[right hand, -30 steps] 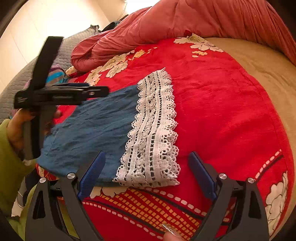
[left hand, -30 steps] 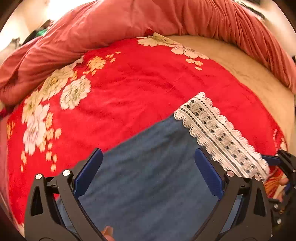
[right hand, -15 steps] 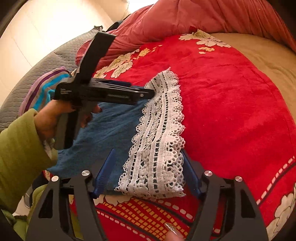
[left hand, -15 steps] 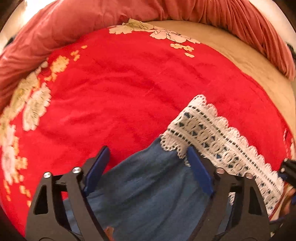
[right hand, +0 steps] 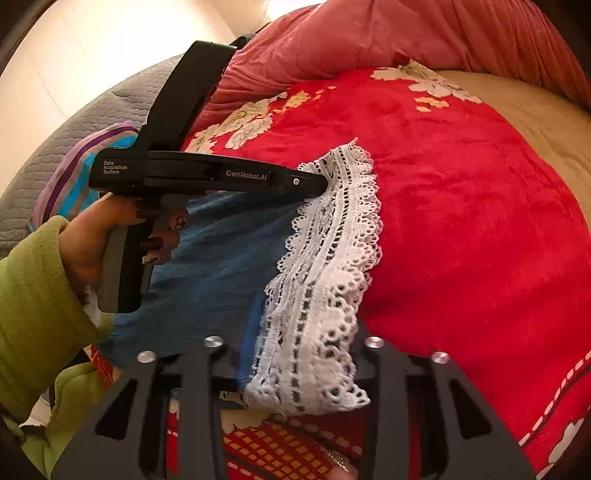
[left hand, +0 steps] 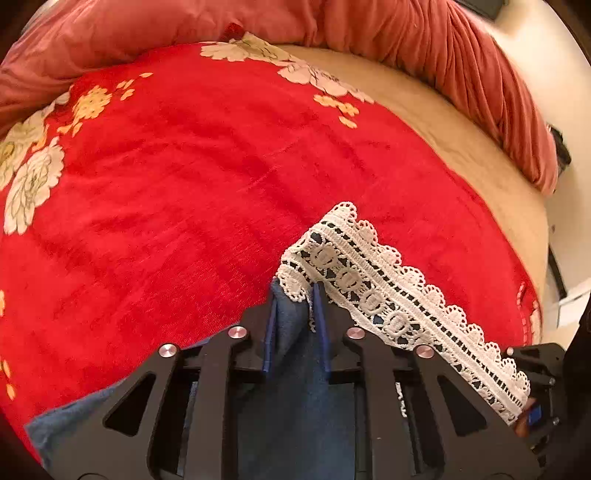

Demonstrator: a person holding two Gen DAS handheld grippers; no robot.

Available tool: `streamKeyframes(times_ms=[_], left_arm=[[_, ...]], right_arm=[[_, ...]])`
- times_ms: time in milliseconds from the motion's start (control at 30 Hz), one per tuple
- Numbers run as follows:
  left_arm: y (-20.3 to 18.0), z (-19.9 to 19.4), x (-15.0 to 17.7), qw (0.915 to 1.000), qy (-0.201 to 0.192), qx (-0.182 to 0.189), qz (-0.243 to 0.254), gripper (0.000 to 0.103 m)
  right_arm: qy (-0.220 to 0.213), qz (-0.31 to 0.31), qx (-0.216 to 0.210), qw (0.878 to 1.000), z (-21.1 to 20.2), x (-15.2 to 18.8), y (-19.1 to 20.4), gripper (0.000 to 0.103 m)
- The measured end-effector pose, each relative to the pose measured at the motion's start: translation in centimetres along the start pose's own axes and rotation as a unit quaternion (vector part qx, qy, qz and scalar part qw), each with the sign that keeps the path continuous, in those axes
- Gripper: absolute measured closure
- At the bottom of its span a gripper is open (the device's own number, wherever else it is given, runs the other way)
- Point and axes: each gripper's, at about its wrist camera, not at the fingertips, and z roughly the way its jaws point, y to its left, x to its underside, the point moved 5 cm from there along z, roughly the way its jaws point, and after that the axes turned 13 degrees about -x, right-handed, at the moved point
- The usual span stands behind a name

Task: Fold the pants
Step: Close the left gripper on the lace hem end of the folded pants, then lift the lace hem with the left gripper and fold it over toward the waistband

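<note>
Pants point(left hand: 295, 398): blue fabric with a white lace hem point(left hand: 388, 295), lying on a red floral blanket point(left hand: 184, 184) spread over a bed.

Left gripper point(left hand: 295, 306): jaws drawn together and clamped on the pants at the far corner of the hem, where the blue cloth meets the lace. A pinch of blue fabric stands up between the two blue pads point(left hand: 269, 332); the end of the lace strip folds over the right pad. From that corner the lace runs away to the right, toward the right gripper, visible at the frame edge point(left hand: 535, 373). In the right wrist view the left gripper point(right hand: 321, 184) meets the lace at its far end, held in the person's hand point(right hand: 110, 236), green sleeve point(right hand: 33, 314) behind.

Right gripper point(right hand: 295, 354): jaws closed in on the near end of the lace hem point(right hand: 325, 277). The lace bunches between them and spills over the near edge; one blue pad point(right hand: 251, 332) shows against the blue cloth point(right hand: 214, 258) on the left side, the other is hidden under lace.

Hem stretches between the two grippers, slightly raised and rumpled. Pink quilt point(left hand: 332, 26) bunched along the far edge of the bed; grey quilted cover point(right hand: 92, 118) and striped cloth point(right hand: 74, 173) at left.
</note>
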Motion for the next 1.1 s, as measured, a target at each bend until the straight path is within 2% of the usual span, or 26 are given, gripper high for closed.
streamKeyframes(times_ms=[100, 300, 433, 600, 867, 967, 1100], left_arm=[[0.0, -1.1, -0.3, 0.9999, -0.013, 0.007, -0.007, 0.095], [2.0, -4.7, -0.3, 0.9966, -0.049, 0.045, -0.049, 0.095], [3.8, -6.7, 0.3, 0.9941, -0.066, 0.048, -0.071, 0.095], [6.5, -8.9, 1.9, 0.9892, -0.091, 0.053, -0.102, 0.095], [10.3, -10.0, 4.7, 0.9827, -0.109, 0.06, -0.138, 0.095], [11.9, -10.4, 6.0, 0.9795, -0.117, 0.054, -0.155, 0.091], [15.4, -11.0, 8.5, 0.9756, -0.131, -0.025, -0.175, 0.089]], right_arm=[[-0.008, -0.015, -0.003, 1.0, -0.5, -0.5, 1.2, 0.08], [-0.02, -0.061, -0.012, 0.998, -1.2, -1.9, 4.4, 0.083], [-0.019, -0.086, -0.021, 0.996, -0.9, -2.8, 6.7, 0.084], [-0.007, -0.122, -0.033, 0.992, 0.2, -3.3, 9.9, 0.084], [0.027, -0.162, -0.044, 0.986, 2.7, -3.3, 14.1, 0.085], [0.044, -0.176, -0.047, 0.982, 4.1, -3.0, 15.7, 0.085], [0.073, -0.196, -0.053, 0.976, 6.3, -2.0, 17.7, 0.085]])
